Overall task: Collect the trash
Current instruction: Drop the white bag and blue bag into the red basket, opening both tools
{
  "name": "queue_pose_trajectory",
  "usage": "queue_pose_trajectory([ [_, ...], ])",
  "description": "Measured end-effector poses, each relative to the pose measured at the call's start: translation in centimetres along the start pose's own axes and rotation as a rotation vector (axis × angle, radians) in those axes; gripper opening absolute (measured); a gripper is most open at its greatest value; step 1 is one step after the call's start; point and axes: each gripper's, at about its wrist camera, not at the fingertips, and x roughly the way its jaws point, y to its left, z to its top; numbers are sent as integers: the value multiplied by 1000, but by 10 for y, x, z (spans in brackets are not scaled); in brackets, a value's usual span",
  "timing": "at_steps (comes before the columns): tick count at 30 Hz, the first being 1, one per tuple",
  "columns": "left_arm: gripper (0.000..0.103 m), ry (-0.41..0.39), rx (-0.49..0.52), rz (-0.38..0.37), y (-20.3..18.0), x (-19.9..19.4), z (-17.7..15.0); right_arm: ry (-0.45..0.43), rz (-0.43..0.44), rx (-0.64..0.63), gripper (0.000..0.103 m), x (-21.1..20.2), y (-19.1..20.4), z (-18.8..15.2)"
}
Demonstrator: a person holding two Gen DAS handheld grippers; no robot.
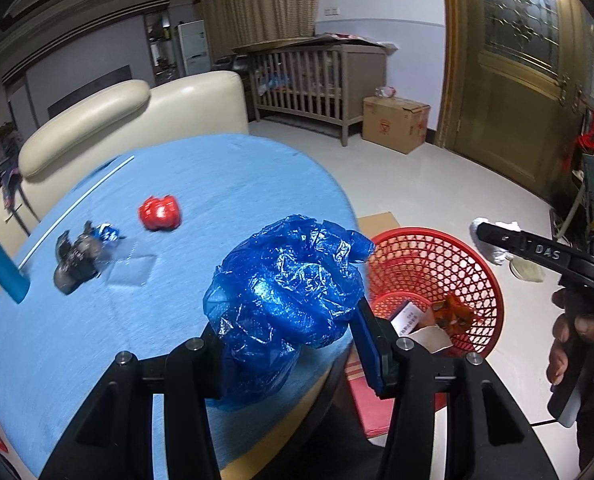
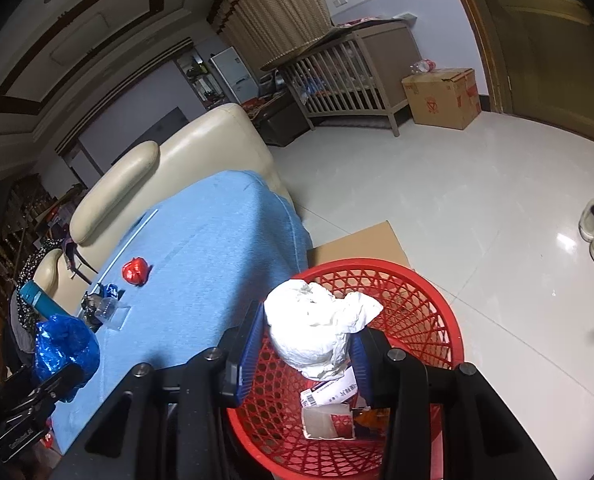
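Right gripper (image 2: 311,344) is clamped on a white paper wad (image 2: 317,328), held directly above the red basket (image 2: 429,304). Left gripper (image 1: 287,344) is clamped on a crumpled blue bag (image 1: 285,284), which hangs over the table (image 1: 201,176) edge, just beside the basket but not yet above it.

Basket sits on the floor against the table, partly on a cardboard sheet (image 2: 361,244). Paper slips, a small carton and an orange wrapper are already inside.

Step in hand, as judged: dropping the wad.
- The wad is best released where it is, over the basket's middle; the jaws should be opened fully so the paper is not snagged on a pad.
- A low release is preferred, since a light wad can bounce off the mesh rim.
- The right gripper should then be cleared away before the bag is brought across, so the two tools are not crossed.
- The bag is bulky and springy; it should be carried well past the rim, because a loose flap can catch there and drag the bag out.

Left on the table: red foil ball (image 1: 160,214), dark wrapper clump (image 1: 77,258), clear film (image 1: 131,270), white straw (image 1: 77,208).
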Motion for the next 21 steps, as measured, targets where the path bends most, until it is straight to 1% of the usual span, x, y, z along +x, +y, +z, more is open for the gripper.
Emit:
queue_pose_trajectory([
  [4, 52, 2, 31, -15, -14, 4, 4, 23, 3, 17, 43, 9, -9, -1],
  [9, 52, 7, 62, -28, -30, 8, 8, 46, -6, 39, 46, 24, -19, 2],
  [11, 52, 9, 72, -34, -35, 10, 9, 54, -6, 60, 68, 28, -22, 3],
  [12, 52, 11, 78, -37, -38, 11, 10, 55, -1, 77, 73, 29, -25, 4],
  [16, 52, 19, 96, -52, -47, 18, 13, 33, 18, 107, 74, 22, -33, 7],
  [21, 52, 40, 123, -85, -63, 30, 17, 8, 2, 141, 74, 10, -45, 6],
])
